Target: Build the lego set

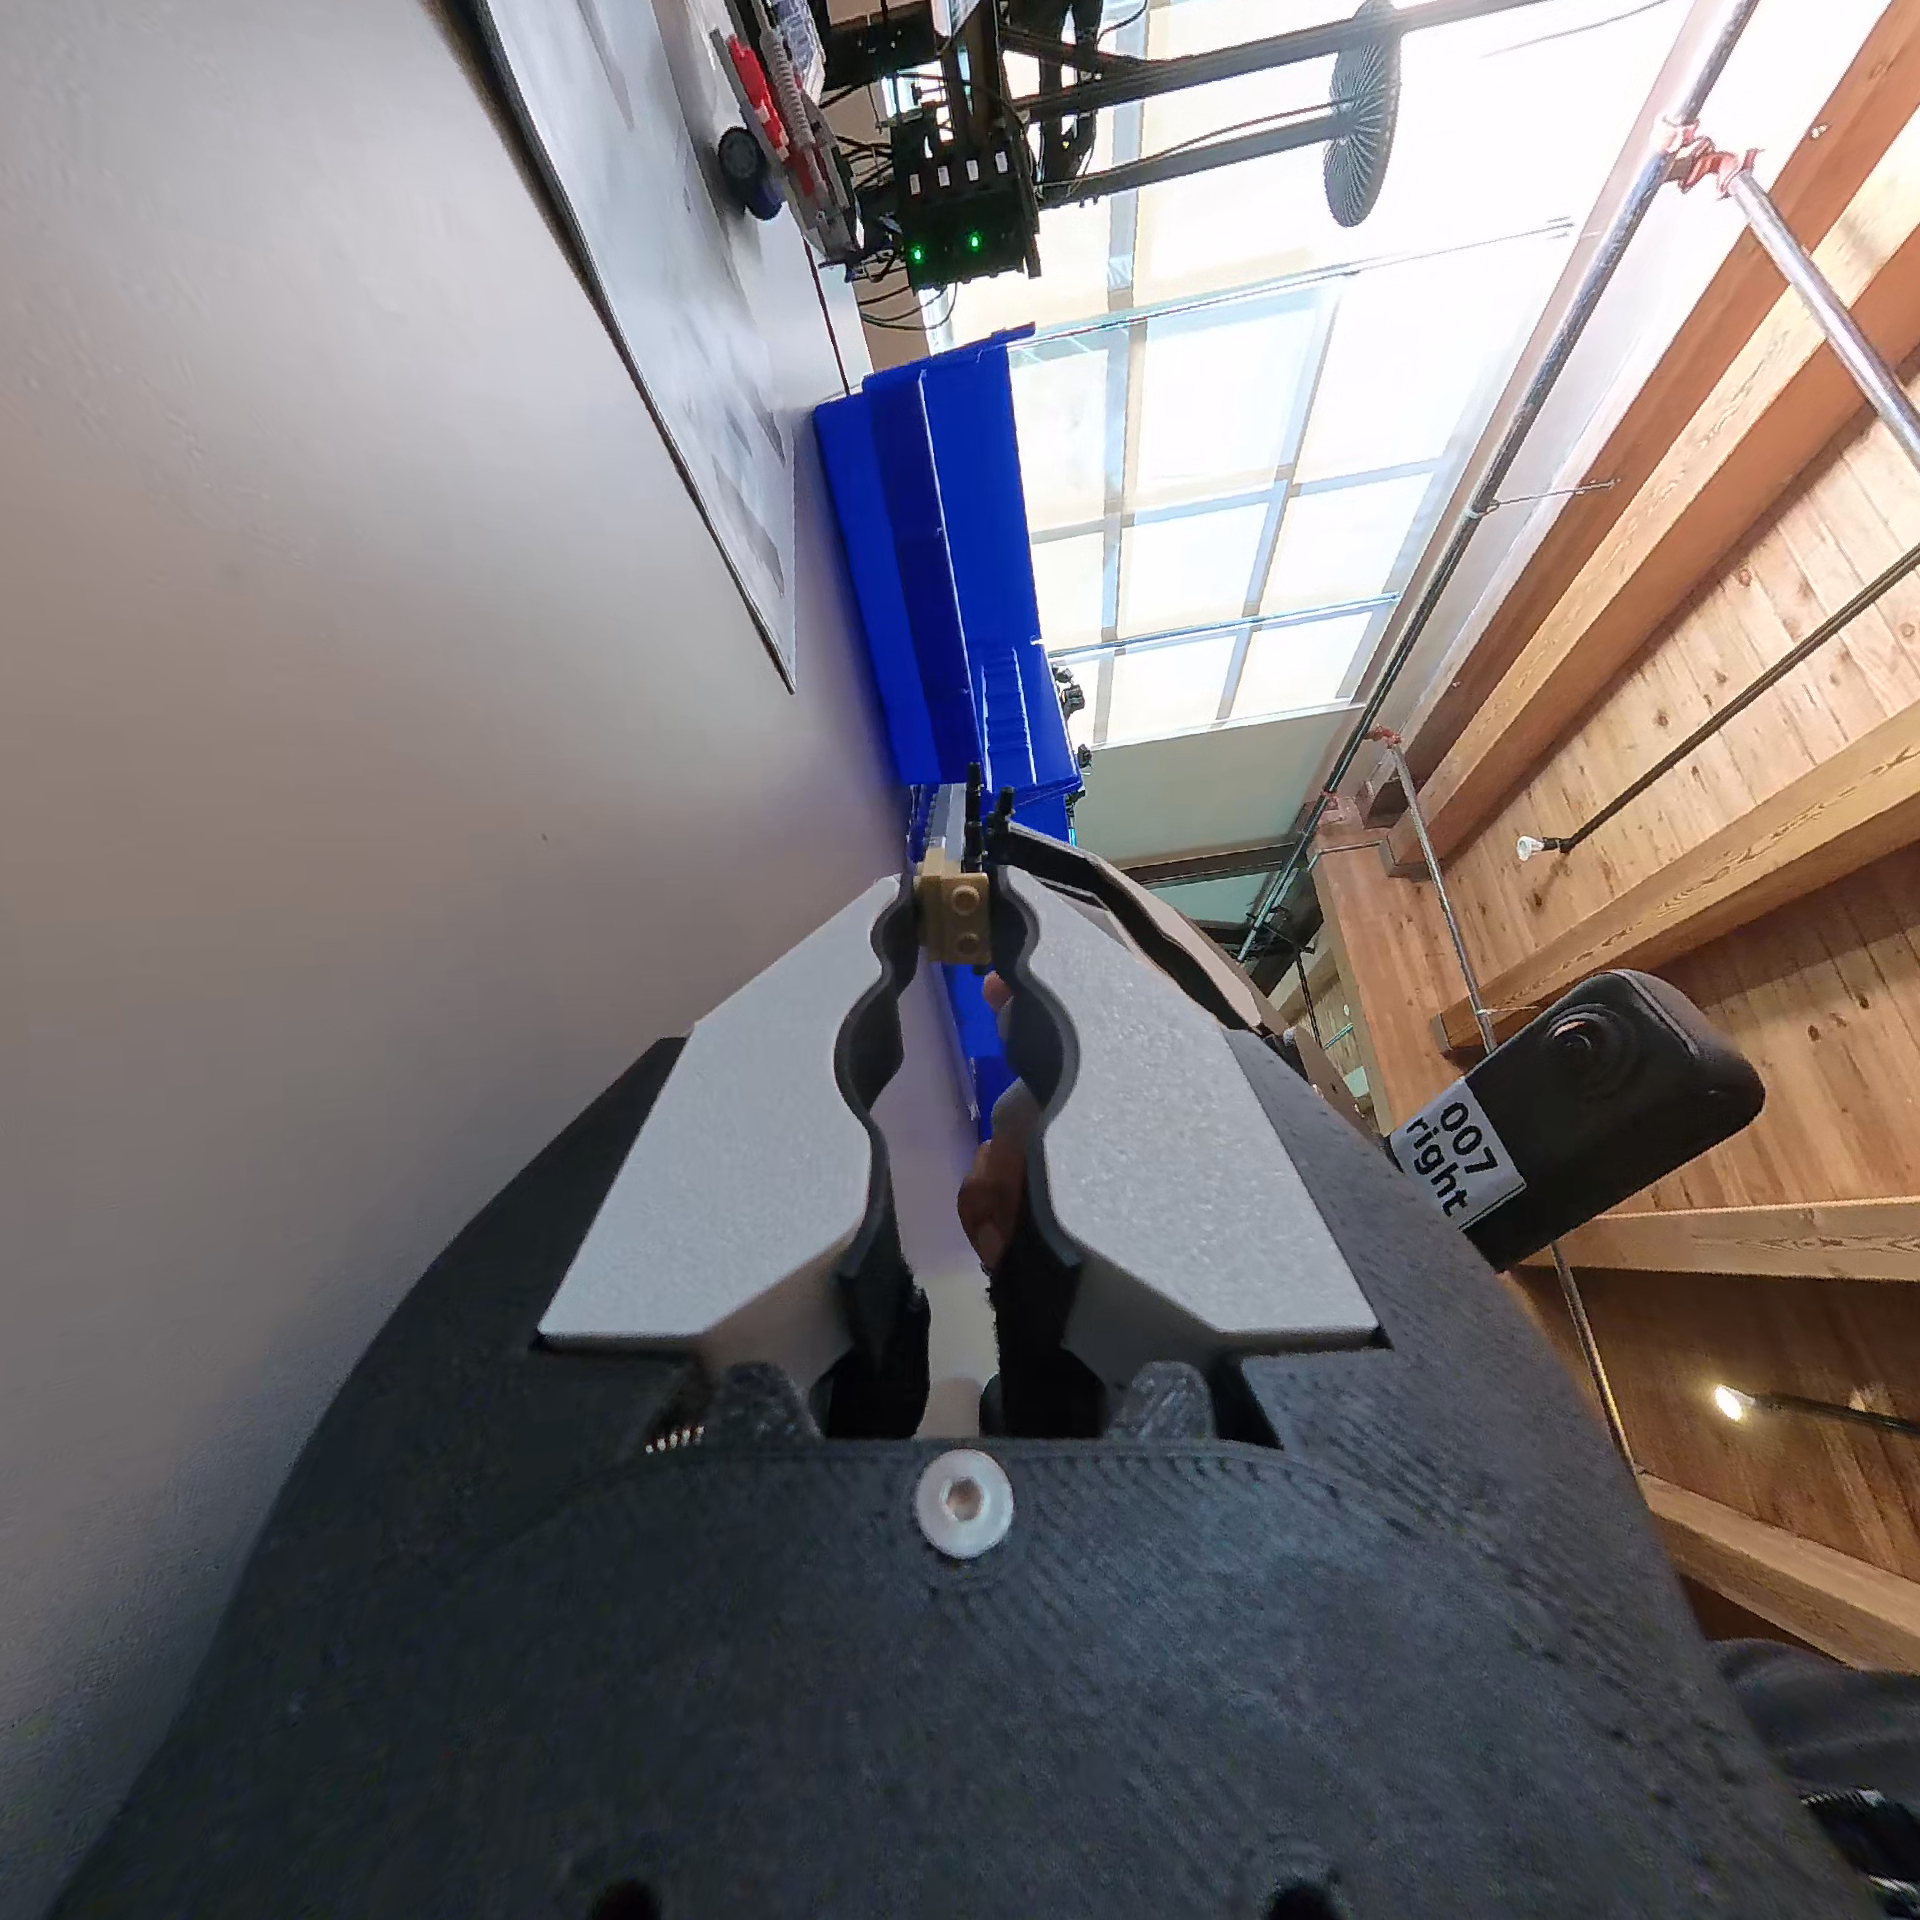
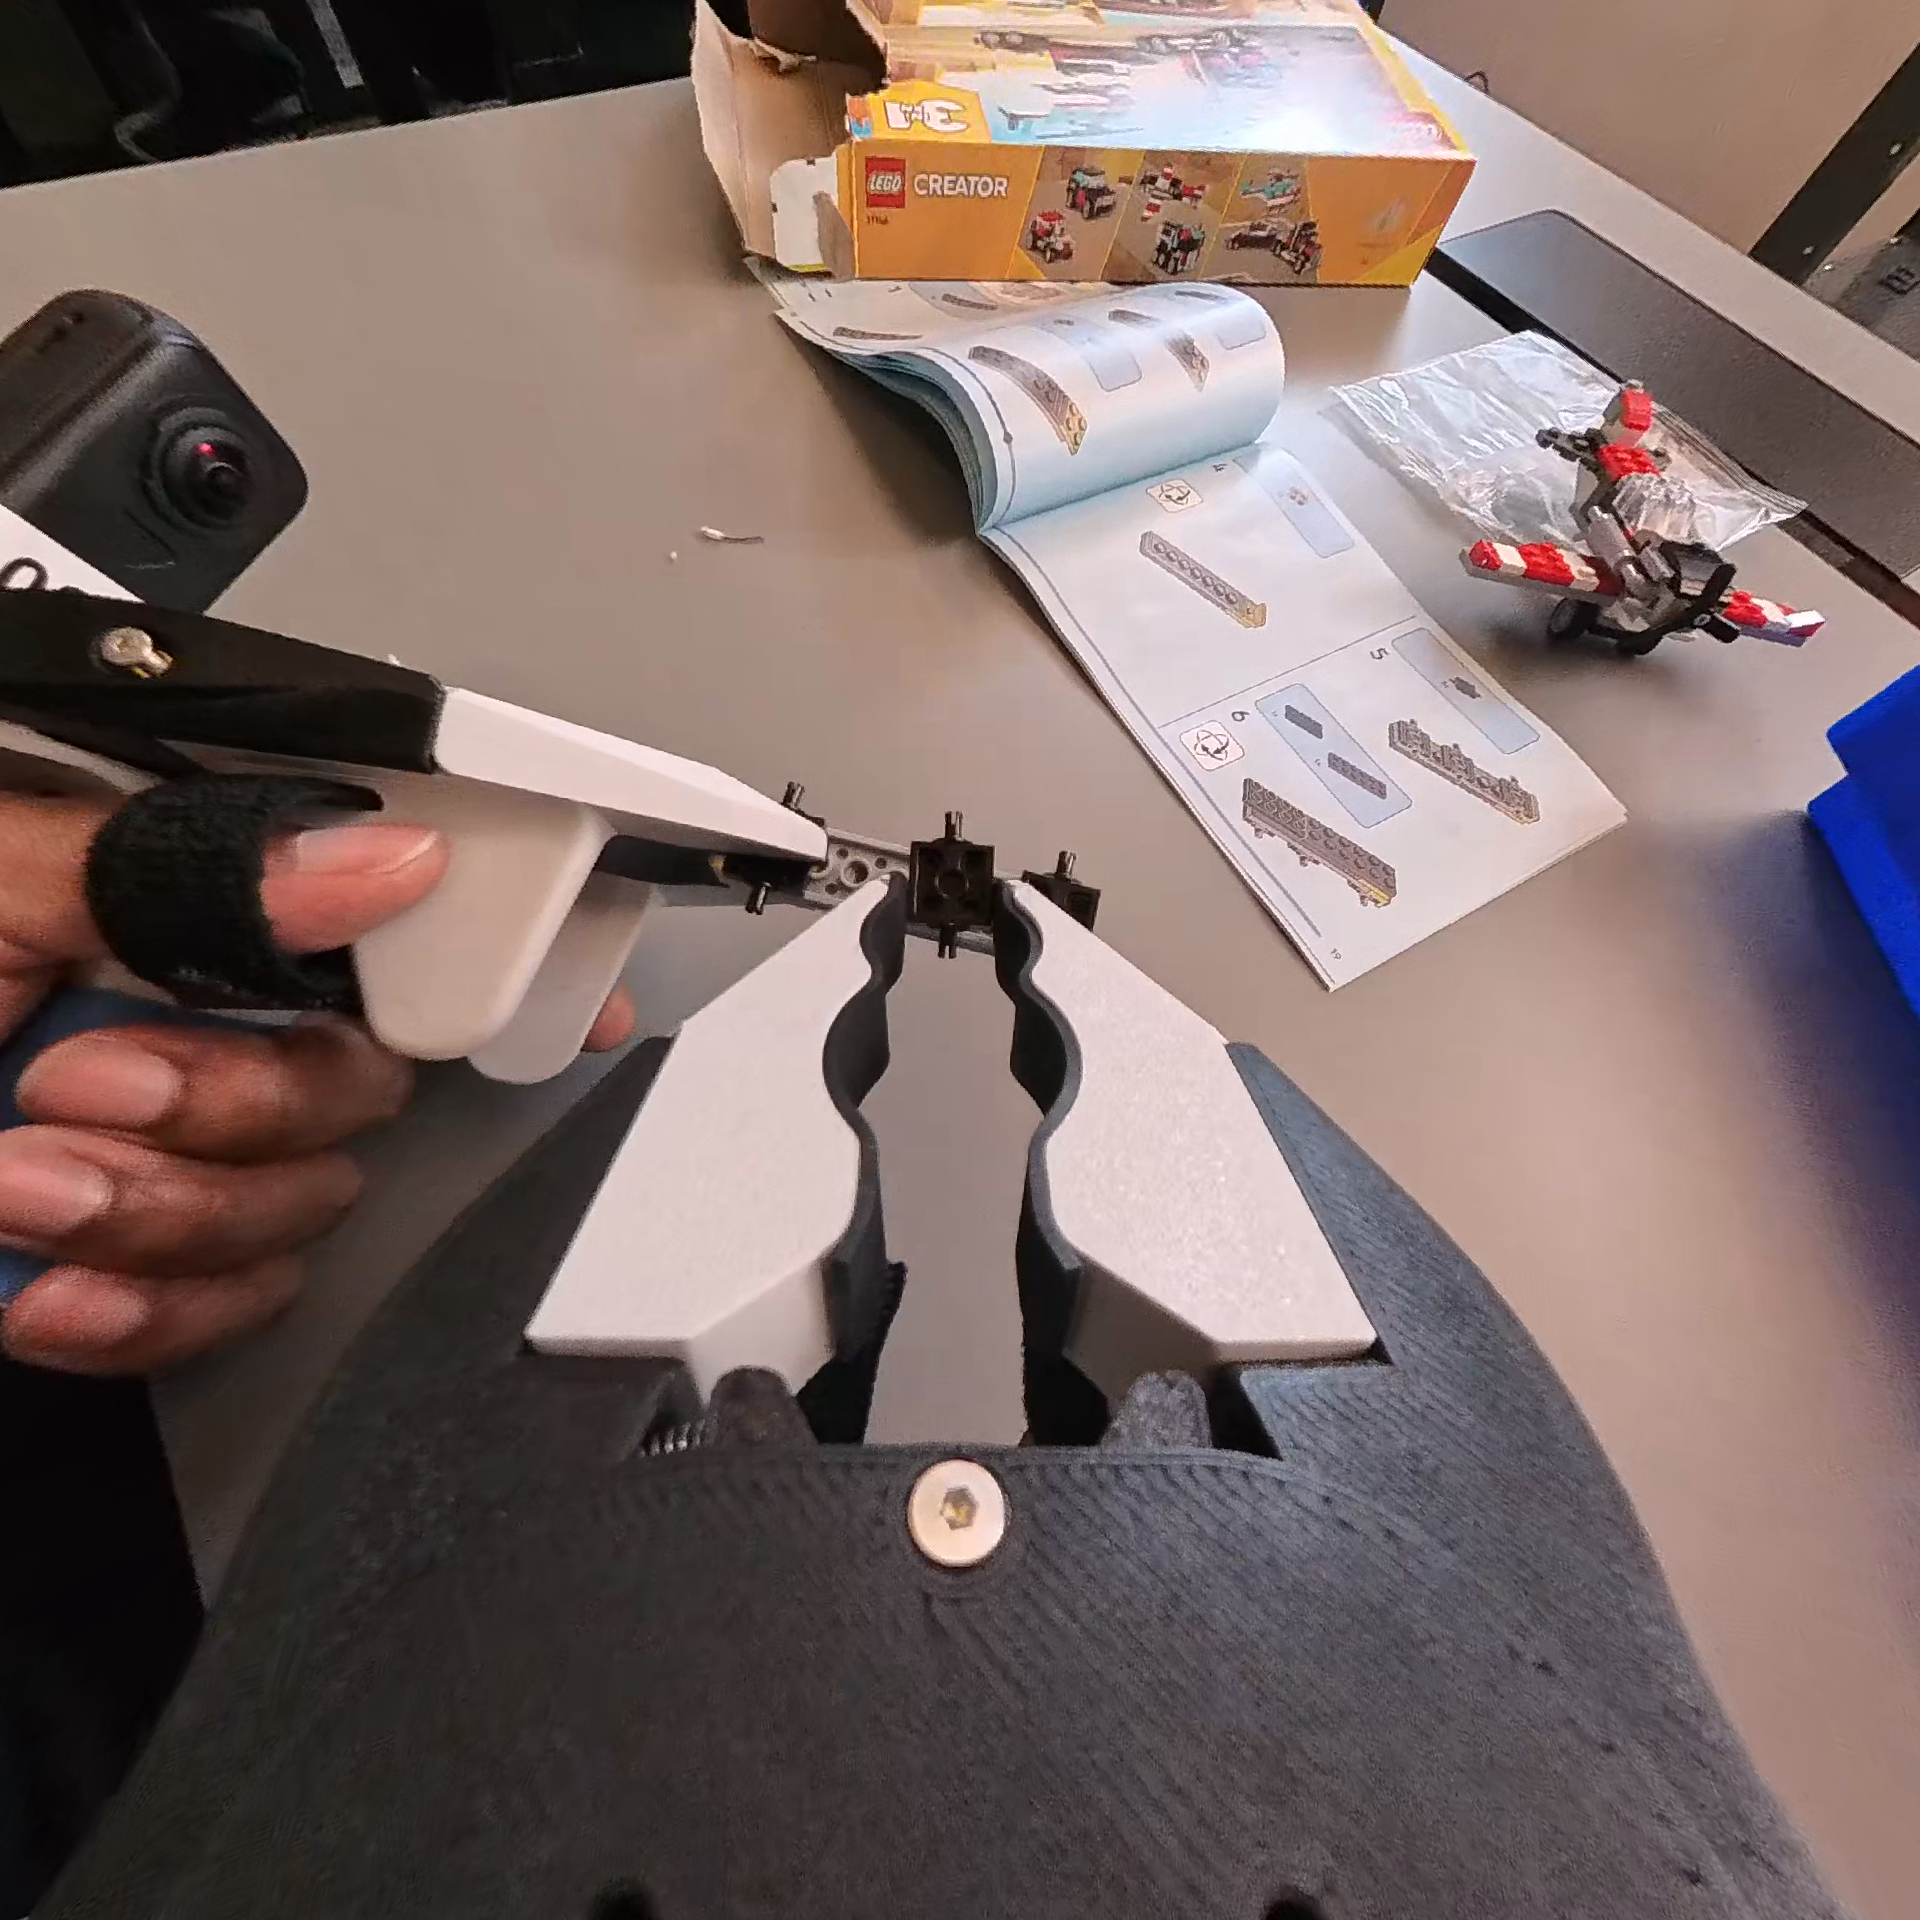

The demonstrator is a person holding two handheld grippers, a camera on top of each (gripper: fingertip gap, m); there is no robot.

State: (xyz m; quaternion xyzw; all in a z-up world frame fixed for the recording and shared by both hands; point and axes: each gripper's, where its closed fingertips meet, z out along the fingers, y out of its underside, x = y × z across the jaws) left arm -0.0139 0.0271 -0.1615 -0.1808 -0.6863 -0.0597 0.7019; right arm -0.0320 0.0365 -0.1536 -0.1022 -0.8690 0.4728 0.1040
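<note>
A long grey LEGO beam (image 2: 862, 860) with black pin bricks is held above the table between both grippers. My left gripper (image 1: 952, 896), rolled on its side, is shut on the beam's tan end plate (image 1: 958, 923). In the right wrist view it comes in from the left (image 2: 805, 844), held by a hand (image 2: 187, 1039). My right gripper (image 2: 948, 902) is shut on a black pin brick (image 2: 948, 881) on the beam. Another black pin brick (image 2: 1065, 885) sits just right of it. The right gripper's finger shows in the left wrist view (image 1: 1081, 878).
On the grey table (image 2: 520, 416) lie an open instruction booklet (image 2: 1247, 623), the yellow LEGO box (image 2: 1143, 177), a small red-and-white plane (image 2: 1642, 561) on a clear plastic bag (image 2: 1475, 416), and a blue bin (image 2: 1881, 831) at the right edge, which also shows in the left wrist view (image 1: 935, 571). The grippers are tip to tip, or close to it.
</note>
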